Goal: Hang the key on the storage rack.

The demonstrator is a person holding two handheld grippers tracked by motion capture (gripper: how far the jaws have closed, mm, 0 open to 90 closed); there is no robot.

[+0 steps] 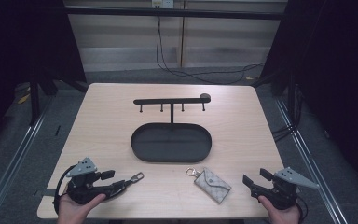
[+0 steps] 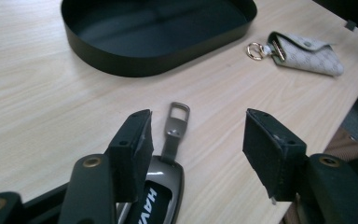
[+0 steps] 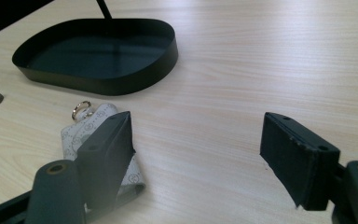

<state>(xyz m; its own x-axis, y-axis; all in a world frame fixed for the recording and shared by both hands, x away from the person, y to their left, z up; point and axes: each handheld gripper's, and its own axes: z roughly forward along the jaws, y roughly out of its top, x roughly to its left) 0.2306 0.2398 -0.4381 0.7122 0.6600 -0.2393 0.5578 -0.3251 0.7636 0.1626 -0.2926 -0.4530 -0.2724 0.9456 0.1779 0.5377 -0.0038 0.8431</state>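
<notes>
Nearest, the left gripper rests released over the grey metal car-key fob, whose strap clasp could skid on a grab. The right gripper, jaws apart, sits beside the beige patterned fabric key pouch; beyond, the black oval tray under the hook rack

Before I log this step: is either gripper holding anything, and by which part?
Nothing is held. Left gripper and right gripper are both open.
</notes>
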